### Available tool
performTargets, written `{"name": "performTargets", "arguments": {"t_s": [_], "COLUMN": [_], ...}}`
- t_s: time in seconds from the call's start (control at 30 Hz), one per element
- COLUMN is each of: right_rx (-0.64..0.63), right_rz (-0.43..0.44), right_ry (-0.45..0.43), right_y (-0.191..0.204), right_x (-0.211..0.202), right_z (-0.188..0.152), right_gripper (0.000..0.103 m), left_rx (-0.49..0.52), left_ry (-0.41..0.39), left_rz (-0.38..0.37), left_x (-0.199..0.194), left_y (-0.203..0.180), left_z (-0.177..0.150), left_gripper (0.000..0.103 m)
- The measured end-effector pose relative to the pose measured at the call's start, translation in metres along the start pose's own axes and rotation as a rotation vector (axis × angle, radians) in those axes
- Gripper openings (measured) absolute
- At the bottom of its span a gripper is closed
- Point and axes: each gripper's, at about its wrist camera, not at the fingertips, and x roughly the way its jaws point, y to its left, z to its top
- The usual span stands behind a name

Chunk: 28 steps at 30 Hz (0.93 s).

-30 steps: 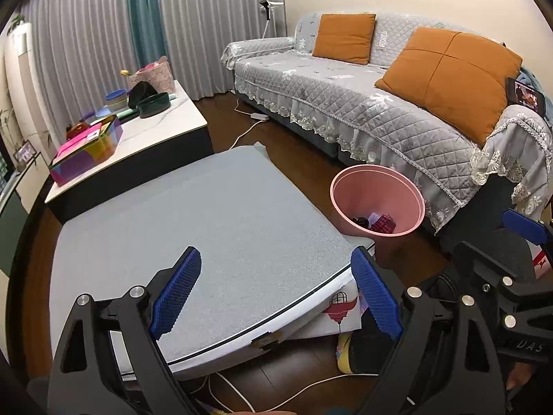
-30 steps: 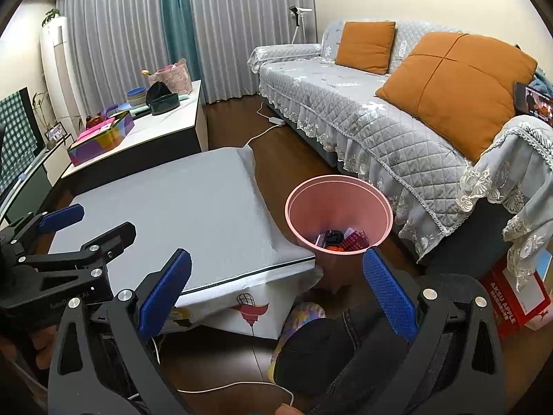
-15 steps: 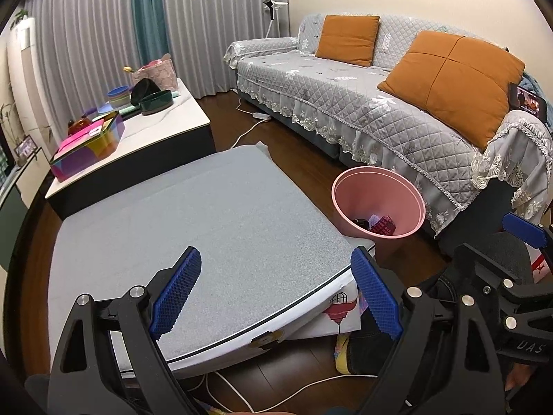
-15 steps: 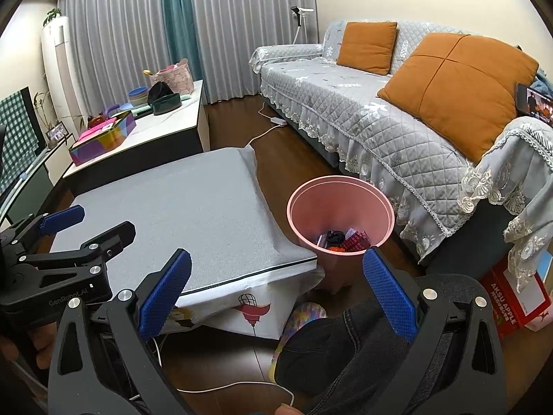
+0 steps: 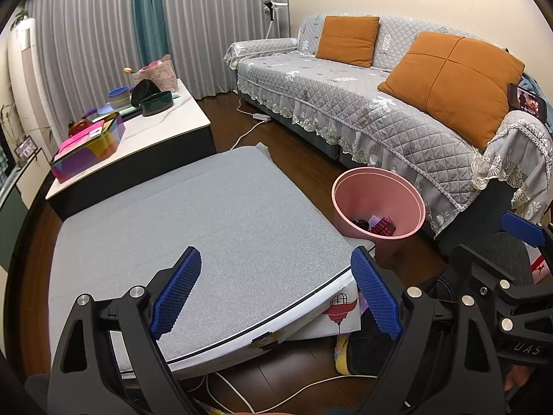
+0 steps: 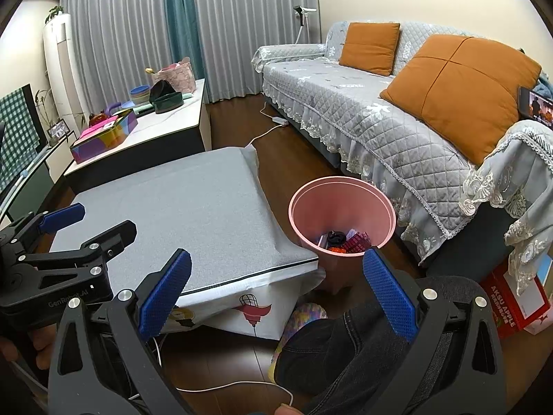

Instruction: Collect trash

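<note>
Both my claws are just hanging in the air over the near edge of the grey-topped table [image 5: 193, 221]. My left gripper [image 5: 274, 295] has its blue pads spread wide apart with nothing between them, and my right gripper [image 6: 276, 292] is the same, wide apart and empty, with my knee in dark jeans [image 6: 349, 342] right under it. A white cable [image 6: 235, 385] runs across the wood floor below.

Just past the table's near right corner sits the pink bin [image 6: 342, 214], standing upright on the floor between the table and the sofa [image 6: 390, 117]. The trash [image 6: 345, 240] is down at the bottom of it: something black, a red gridded wrapper, a bit of orange and a pale scrap, all jumbled together. I can't make out more than that.

Farther back, a low white cabinet [image 5: 162, 135] carries a colourful box [image 5: 88, 150] and some bowls [image 5: 152, 98]. Orange cushions [image 5: 449, 83] sit on the sofa.
</note>
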Motion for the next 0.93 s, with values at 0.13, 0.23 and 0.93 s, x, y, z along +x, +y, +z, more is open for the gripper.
{"name": "performTargets", "arguments": {"t_s": [0.13,0.23,0.93], "right_rx": [-0.002,-0.002,-0.002], "right_rz": [0.001,0.001,0.003], "right_ry": [-0.001,-0.002,0.000], "right_y": [-0.0003,-0.0008,-0.0018], "right_x": [-0.0002,-0.0004,-0.0008], "right_z": [0.0010,0.0019,0.0026], "right_gripper": [0.098,0.098,0.098], "left_rx": [0.002,0.004,-0.006], "left_ry": [-0.002,-0.003,-0.007], "left_rz": [-0.001,-0.002,-0.012], "left_x": [-0.0008,-0.0009,-0.0042], "left_y": [-0.0006,-0.0010,-0.0007], "left_z": [0.0003,0.0001,-0.0014], "left_gripper": [0.086,0.086,0.085]}}
